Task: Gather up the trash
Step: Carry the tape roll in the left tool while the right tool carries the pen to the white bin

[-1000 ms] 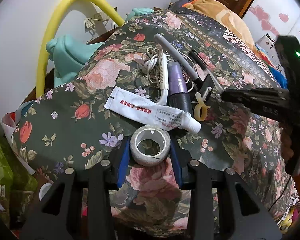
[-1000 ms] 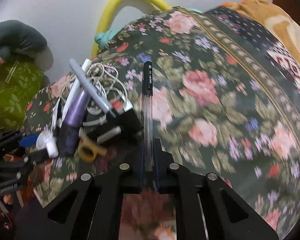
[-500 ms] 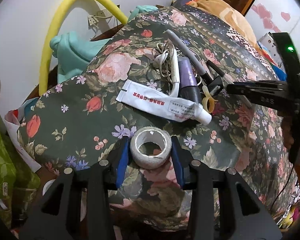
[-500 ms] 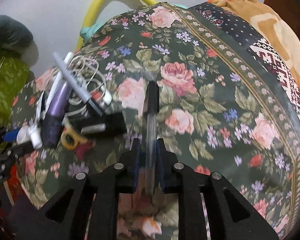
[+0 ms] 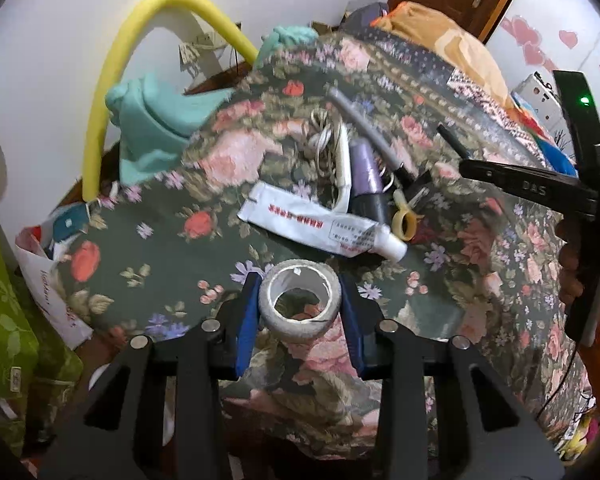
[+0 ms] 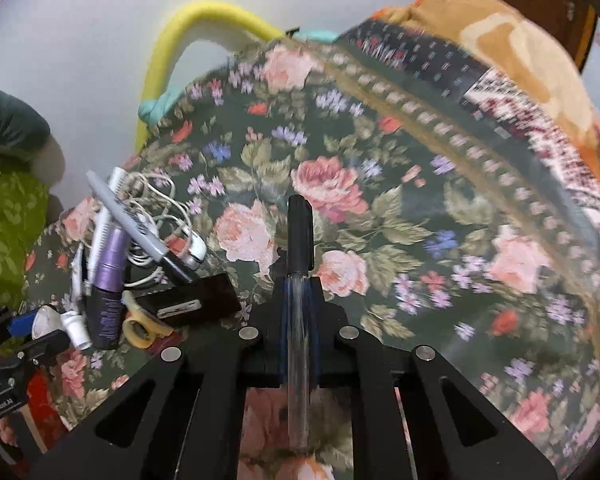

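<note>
Gripping a roll of tape [image 5: 299, 304], the left gripper [image 5: 299, 312] hangs over the floral bedspread [image 5: 172, 264] near its front edge. Beyond lie a white tube [image 5: 320, 228] with unreadable red print, a purple bottle [image 5: 366, 184] and tangled cables [image 6: 156, 204]. Rightward, the right gripper [image 6: 299, 312] clamps a black-capped pen [image 6: 299, 240] over open bedspread.

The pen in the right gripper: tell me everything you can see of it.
The pen is a slim ballpoint with a clear, plastic-looking barrel and a black cap with a clip at the far end. The right gripper is shut on the barrel just behind the cap, blue pads pressing both sides. It lies along the gripper's line, cap pointing forward over the floral bedspread, its rear end reaching back between the gripper's arms. Only the pads appear to touch it. In the left wrist view just the cap shows.
</note>
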Motion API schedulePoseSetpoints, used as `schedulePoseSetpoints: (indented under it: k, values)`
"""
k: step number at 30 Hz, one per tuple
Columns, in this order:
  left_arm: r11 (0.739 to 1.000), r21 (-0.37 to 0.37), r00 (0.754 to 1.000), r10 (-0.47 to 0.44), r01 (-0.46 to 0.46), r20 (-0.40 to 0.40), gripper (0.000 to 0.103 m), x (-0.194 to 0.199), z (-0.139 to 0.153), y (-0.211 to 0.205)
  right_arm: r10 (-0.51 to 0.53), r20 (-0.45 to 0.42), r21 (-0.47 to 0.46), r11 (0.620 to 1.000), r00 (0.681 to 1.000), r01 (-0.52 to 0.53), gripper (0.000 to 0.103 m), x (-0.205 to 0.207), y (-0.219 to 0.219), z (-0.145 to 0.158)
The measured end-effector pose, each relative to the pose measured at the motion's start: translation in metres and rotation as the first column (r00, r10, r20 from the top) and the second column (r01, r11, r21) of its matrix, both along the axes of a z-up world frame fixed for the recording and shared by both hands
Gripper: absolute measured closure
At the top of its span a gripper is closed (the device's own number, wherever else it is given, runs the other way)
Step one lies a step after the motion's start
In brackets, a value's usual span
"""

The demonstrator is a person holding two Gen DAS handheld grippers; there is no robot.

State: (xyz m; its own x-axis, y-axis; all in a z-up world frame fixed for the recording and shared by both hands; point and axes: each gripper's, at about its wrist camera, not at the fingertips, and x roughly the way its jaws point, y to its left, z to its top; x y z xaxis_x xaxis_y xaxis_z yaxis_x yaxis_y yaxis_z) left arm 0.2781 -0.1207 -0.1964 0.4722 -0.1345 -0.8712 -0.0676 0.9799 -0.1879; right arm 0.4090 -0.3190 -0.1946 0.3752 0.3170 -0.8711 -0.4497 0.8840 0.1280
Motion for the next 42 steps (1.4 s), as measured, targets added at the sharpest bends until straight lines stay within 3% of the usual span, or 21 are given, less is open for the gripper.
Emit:
schedulePoseSetpoints:
  k: [6,12,18,24,30,42]
  values:
    - [1.000,0.026,0.996,0.010,-0.013,0.089,0.066,-0.022,0.044,0.008,0.004,0.086,0.034,0.999,0.996,-0.007,0.095,-0.042,0.010,0.054]
    - [0.998,0.042,0.986,0.047,-0.055,0.162,0.065,-0.056,0.083,0.028,0.058,0.170,0.076,0.995,0.984,-0.072,0.095,-0.086,0.049,0.101]
    - [0.991,0.075,0.973,0.095,-0.113,0.209,0.065,-0.100,0.108,0.057,0.130,0.204,0.113,0.981,0.970,-0.155,0.095,-0.136,0.089,0.128]
    - [0.978,0.093,0.961,0.165,-0.189,0.221,0.065,-0.148,0.116,0.096,0.203,0.194,0.130,0.964,0.960,-0.231,0.095,-0.176,0.131,0.130]
    - [0.962,0.108,0.954,0.229,-0.252,0.193,0.065,-0.195,0.105,0.135,0.283,0.164,0.118,0.945,0.945,-0.304,0.095,-0.217,0.176,0.118]
    - [0.947,0.107,0.953,0.300,-0.302,0.035,0.066,-0.247,0.037,0.192,0.415,0.021,0.077,0.906,0.910,-0.415,0.095,-0.267,0.259,0.061]
